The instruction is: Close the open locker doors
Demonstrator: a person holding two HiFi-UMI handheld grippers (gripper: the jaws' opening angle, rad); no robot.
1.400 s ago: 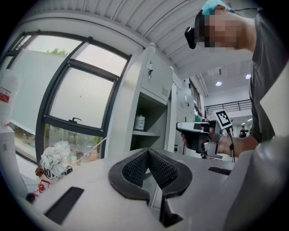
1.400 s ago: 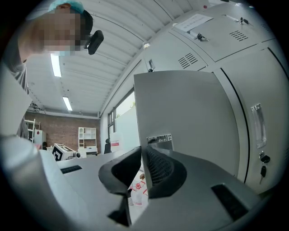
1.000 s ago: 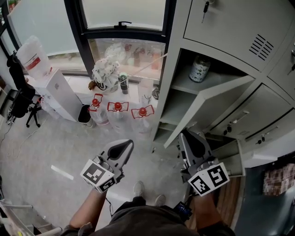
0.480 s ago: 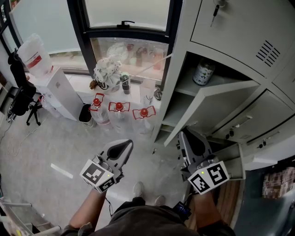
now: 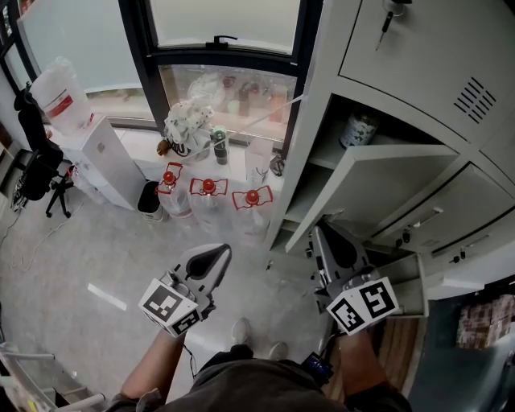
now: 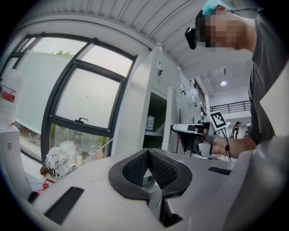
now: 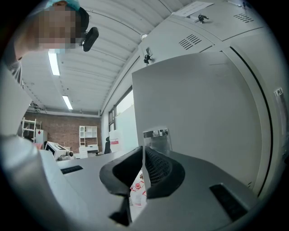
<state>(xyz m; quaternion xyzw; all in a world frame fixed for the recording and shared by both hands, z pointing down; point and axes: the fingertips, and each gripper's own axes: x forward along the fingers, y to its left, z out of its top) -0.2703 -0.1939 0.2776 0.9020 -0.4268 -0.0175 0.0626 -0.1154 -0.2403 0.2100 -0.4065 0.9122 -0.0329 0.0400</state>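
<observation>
Head view: the left gripper [image 5: 214, 253] is held level over the floor [image 5: 96, 249], its jaws clenched together on nothing. The right gripper [image 5: 325, 232] points toward the locker bank [image 5: 418, 48]. Its tip is just beside the free edge of the open locker door [image 5: 378, 173], which swings out from the middle compartment; whether they touch I cannot tell. A jar [image 5: 359, 129] stands at the back of the shelf [image 5: 322, 153] inside that compartment. Lower down, a smaller door [image 5: 406, 278] also stands open, close to the right gripper's marker cube [image 5: 364, 304]. Three red-capped water bottles [image 5: 208, 197] stand in a row on the floor at the foot of the window [image 5: 217, 24].

Left gripper view: the jaws meet at their tips and are empty. Beyond them is the open compartment with the jar on its shelf. The open door is seen edge-on, and the right gripper is held out level in front of it.

Right gripper view: the jaws are pressed together with only a thin slit between them, and nothing is gripped. The open door's grey face fills the right side, and its latch [image 7: 156, 133] sits just above the jaws. Closed doors with vents and keys run above it.
</observation>
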